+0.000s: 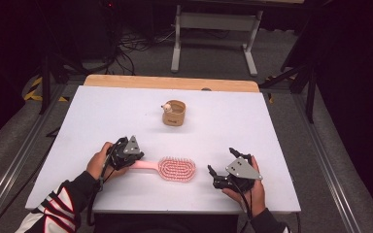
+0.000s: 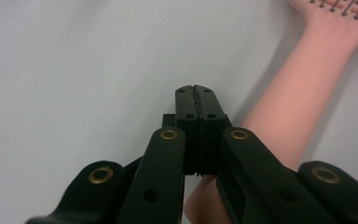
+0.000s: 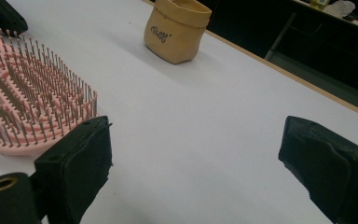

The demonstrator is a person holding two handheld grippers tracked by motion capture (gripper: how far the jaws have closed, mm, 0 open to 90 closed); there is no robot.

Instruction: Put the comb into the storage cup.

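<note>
At the near edge of the white tabletop [image 1: 102,116] the person's two hands rest, a striped sleeve [image 1: 60,208] at seven o'clock. The right gripper [image 1: 222,173], at five o'clock, has its jaws spread wide over bare surface. The left gripper [image 1: 137,158], at seven o'clock, has its jaws pressed together just above the handle of the pink hairbrush [image 1: 172,168], which lies flat between the two grippers, bristles up. Farther off, near centre, stands a small tan pouch [image 1: 174,113]. Beyond the wooden far edge lie grey floor, tangled cables [image 1: 131,46] at eleven o'clock and a white table frame [image 1: 216,24] at twelve.
</note>
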